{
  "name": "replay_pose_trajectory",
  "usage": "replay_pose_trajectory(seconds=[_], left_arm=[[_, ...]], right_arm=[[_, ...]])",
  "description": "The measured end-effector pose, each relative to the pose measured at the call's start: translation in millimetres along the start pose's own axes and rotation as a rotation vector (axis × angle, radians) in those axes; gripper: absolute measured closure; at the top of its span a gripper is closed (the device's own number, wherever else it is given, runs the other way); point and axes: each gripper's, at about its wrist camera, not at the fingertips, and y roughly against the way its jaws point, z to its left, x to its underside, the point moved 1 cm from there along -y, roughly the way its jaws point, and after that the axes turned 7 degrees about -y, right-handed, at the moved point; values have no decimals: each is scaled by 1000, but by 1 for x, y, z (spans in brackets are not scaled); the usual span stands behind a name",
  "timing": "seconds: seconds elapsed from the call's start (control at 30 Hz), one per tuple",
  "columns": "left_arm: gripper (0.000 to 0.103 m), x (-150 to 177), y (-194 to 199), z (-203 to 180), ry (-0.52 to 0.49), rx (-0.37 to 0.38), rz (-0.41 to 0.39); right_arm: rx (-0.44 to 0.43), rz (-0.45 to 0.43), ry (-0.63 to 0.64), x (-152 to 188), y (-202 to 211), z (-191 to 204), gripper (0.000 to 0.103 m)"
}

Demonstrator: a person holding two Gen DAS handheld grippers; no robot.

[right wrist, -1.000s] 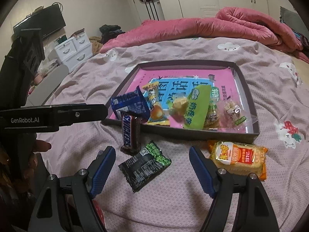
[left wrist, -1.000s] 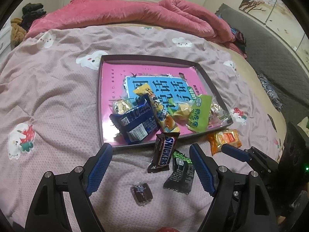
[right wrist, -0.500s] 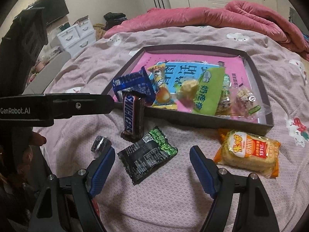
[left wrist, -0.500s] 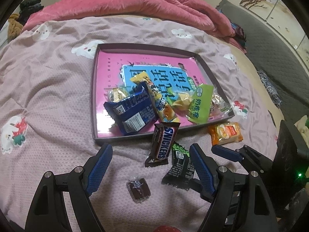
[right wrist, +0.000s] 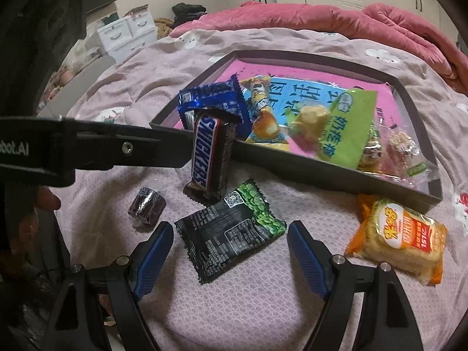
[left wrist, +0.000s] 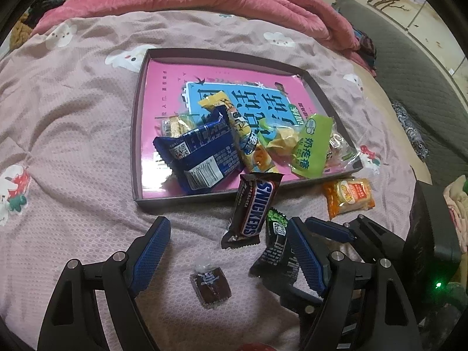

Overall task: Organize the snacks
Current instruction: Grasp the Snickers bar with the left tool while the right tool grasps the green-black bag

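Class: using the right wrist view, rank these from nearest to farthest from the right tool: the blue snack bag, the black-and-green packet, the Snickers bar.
1. Black-and-green packet: lying on the bedspread between the open fingers of the right tool.
2. Snickers bar: beyond it, propped against the tray's front wall.
3. Blue snack bag: farthest, inside the tray.

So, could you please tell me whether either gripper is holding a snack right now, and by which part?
Nothing is held. The left gripper and the right gripper are both open above the bed, their jaws touching no snack.
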Motion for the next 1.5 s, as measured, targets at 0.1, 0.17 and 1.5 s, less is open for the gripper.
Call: replay_pose_trajectory(seconds=[0.1,0.17,1.5], left_arm=[[20,1,-4,-1,1,2,9],[20,2,-6,-1,0,3,14],[70,-6,-43,-8,33,77,53]], right_arm=[[9,6,11,0,-6,1,23],[12,4,16,0,-9,1,23],[62,-77,-71,12,30,-27,38]])
